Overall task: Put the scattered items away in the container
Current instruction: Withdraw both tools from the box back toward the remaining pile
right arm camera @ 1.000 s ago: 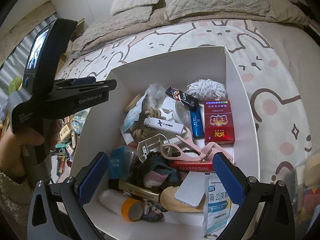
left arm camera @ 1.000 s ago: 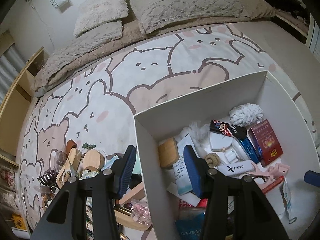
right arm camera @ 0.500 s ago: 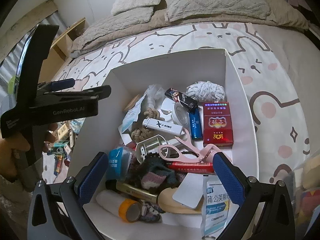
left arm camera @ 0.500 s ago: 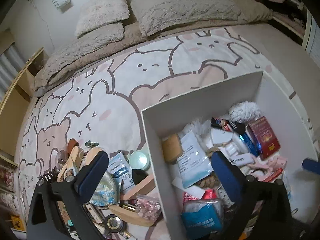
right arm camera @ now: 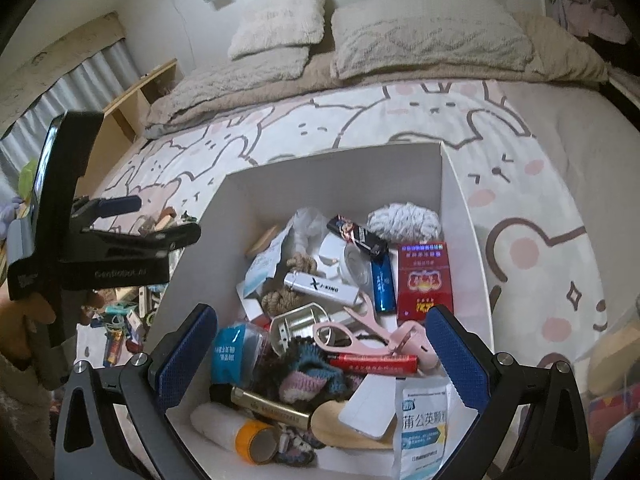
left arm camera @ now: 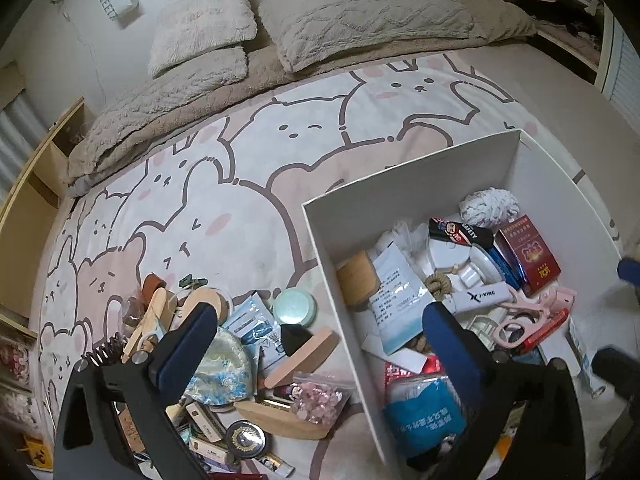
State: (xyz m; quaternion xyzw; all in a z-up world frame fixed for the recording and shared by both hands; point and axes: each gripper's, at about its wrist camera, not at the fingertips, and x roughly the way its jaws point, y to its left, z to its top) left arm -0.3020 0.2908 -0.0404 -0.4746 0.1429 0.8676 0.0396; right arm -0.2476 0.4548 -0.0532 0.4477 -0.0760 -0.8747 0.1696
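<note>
Left wrist: left claw (left arm camera: 316,344) spread, empty, straddling container (left arm camera: 412,176) wall; right claw (right arm camera: 320,344) spread above container.

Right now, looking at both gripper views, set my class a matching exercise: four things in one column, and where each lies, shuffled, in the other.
Things:
1. red pack
2. mint jar
3. tape roll
4. yarn ball

Places:
A. on the bedspread, outside the box
B. in the box, at its far wall
C. in the box, at its near wall
D. in the box, along its right wall, beside the blue tube

Pairs: 1-D, 2-A, 3-C, 4-B
</note>
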